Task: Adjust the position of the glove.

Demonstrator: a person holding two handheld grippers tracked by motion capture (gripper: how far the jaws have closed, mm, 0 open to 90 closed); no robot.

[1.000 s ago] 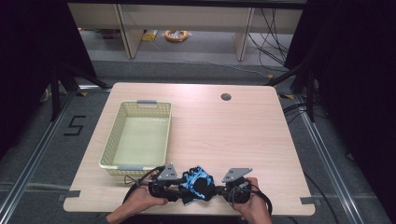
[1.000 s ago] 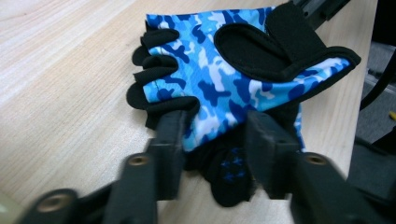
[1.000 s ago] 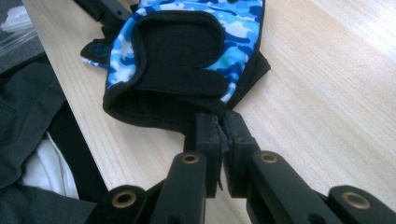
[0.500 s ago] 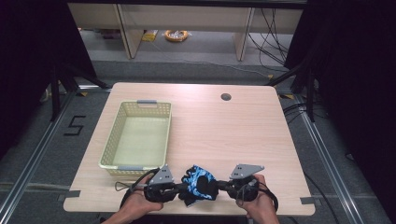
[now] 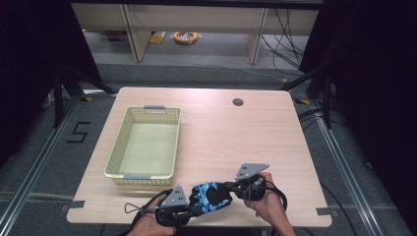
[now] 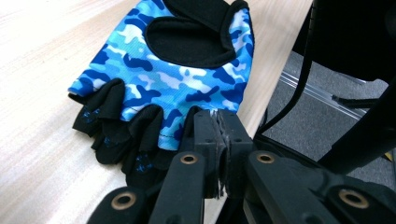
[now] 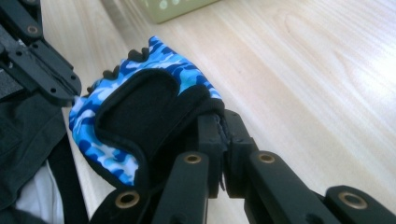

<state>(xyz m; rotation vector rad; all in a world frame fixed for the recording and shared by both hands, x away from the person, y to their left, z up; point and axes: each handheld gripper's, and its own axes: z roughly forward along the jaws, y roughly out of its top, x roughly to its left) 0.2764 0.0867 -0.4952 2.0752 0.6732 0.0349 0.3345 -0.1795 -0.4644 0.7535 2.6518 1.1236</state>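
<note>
— Two grippers, one glove (image 5: 210, 195) between them, near table (image 5: 236, 142) edge. Left gripper (image 6: 218, 122)?
— Jaws pressed together on the glove's finger end, pinching the blue camouflage fabric beside the black finger stubs.
— Right gripper (image 7: 222, 122)?
— Jaws clamped on the black wrist cuff, opposite end. Glove spans from one gripper to the other, back side up, black patch showing.
— On the wood or lifted?
— Finger end lies on the table by the left jaws; the rest, cannot tell.
— Anything else?
— Yellow basket (image 5: 144, 147) beyond the left gripper, apart from the glove. Hands (image 5: 268, 201) hold both tools at the table's near edge.
</note>
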